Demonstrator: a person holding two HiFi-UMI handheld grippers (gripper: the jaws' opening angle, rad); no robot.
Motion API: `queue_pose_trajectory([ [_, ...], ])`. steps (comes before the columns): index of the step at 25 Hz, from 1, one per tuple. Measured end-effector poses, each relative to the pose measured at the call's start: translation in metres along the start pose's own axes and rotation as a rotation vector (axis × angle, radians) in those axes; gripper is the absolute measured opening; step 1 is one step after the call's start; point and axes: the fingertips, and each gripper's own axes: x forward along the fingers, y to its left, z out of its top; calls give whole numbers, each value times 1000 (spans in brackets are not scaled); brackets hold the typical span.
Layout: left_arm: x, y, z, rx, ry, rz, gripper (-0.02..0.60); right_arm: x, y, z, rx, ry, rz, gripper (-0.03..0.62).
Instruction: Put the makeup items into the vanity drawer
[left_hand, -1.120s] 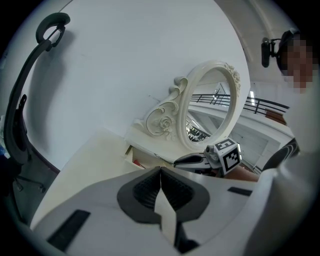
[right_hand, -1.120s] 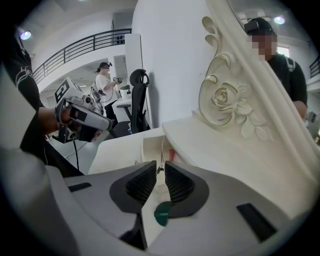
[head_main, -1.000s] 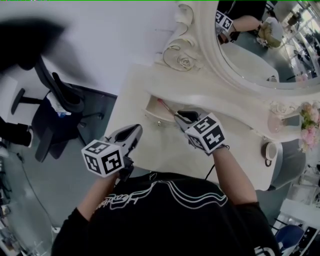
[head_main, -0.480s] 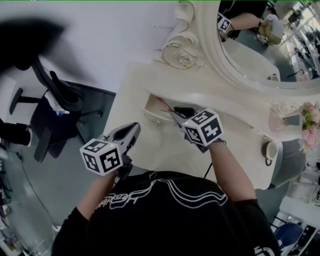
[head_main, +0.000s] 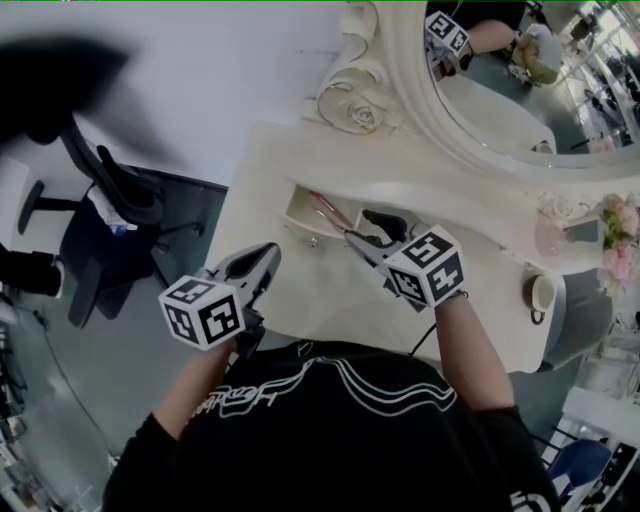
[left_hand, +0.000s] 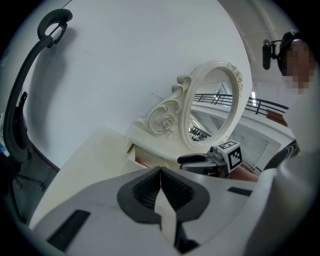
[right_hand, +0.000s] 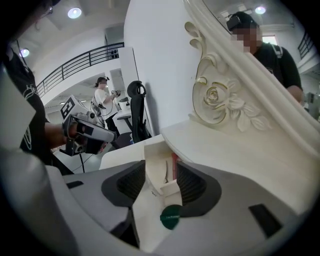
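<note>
The right tool (head_main: 362, 228) had just spread its jaws, now empty, and drawn back, leaving the pink stick (head_main: 325, 208) in the drawer (head_main: 300, 230); the left tool (head_main: 264, 266) stayed closed.

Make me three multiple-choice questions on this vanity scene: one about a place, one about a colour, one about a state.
1. Where does the red makeup item lie?
A. In the open drawer
B. Beside the cup
C. On the chair

2. What colour is the mirror frame?
A. Black
B. Cream white
C. Blue

3. How do the jaws of the left hand-held gripper stand?
A. Wide apart
B. Clamped on a brush
C. Together, empty

Answers:
1 A: it shows inside the pulled-out drawer.
2 B: the carved frame is pale all round.
3 C: its jaws meet with nothing between them.
</note>
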Motion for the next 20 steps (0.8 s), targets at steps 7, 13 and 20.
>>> queue_pose_trajectory([
  [7, 3, -9, -7, 18, 15, -23, 23, -25, -4, -27, -25, 24, -46, 236],
  [13, 8, -18, -19, 23, 42, -39, 22, -29, 0, -60, -13, 68, -57, 259],
  [20, 7, -22, -30, 32, 61, -42, 23, -19, -6, -92, -27, 128, -86, 261],
])
